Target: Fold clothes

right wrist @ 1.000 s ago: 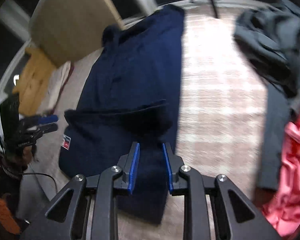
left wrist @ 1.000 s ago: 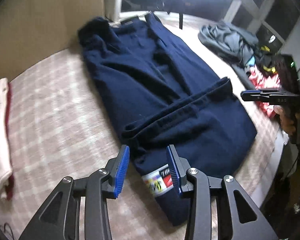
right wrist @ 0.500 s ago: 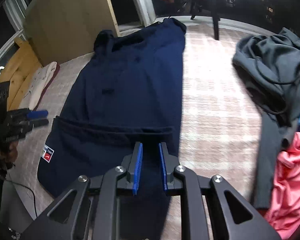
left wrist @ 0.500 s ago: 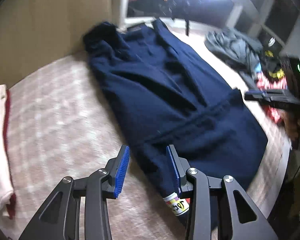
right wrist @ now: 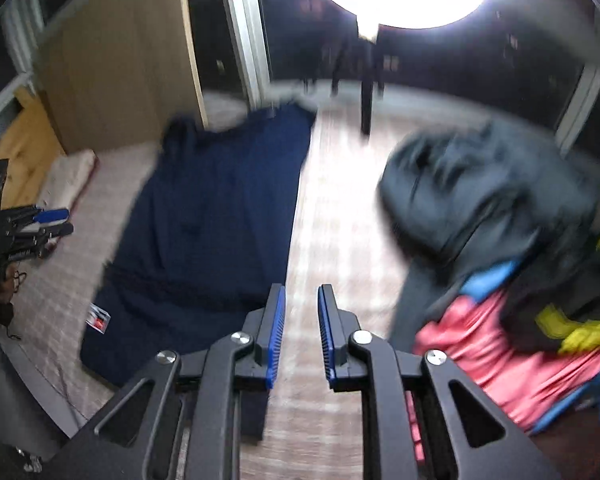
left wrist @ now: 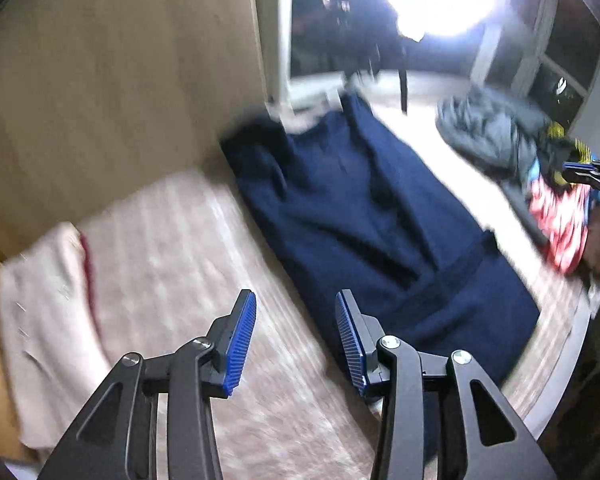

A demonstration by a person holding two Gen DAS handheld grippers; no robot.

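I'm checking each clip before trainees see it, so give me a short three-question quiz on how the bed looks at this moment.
1. True or false: the navy garment lies spread out on the checked bedcover.
2. In the right wrist view, where is the heap of clothes relative to the navy garment? A: to its left. B: to its right. C: on top of it.
3. Fill in: the folded cloth at the bedcover's far left edge in the left wrist view is mostly ___ in colour.

Key: 1 true; 2 B; 3 cream.
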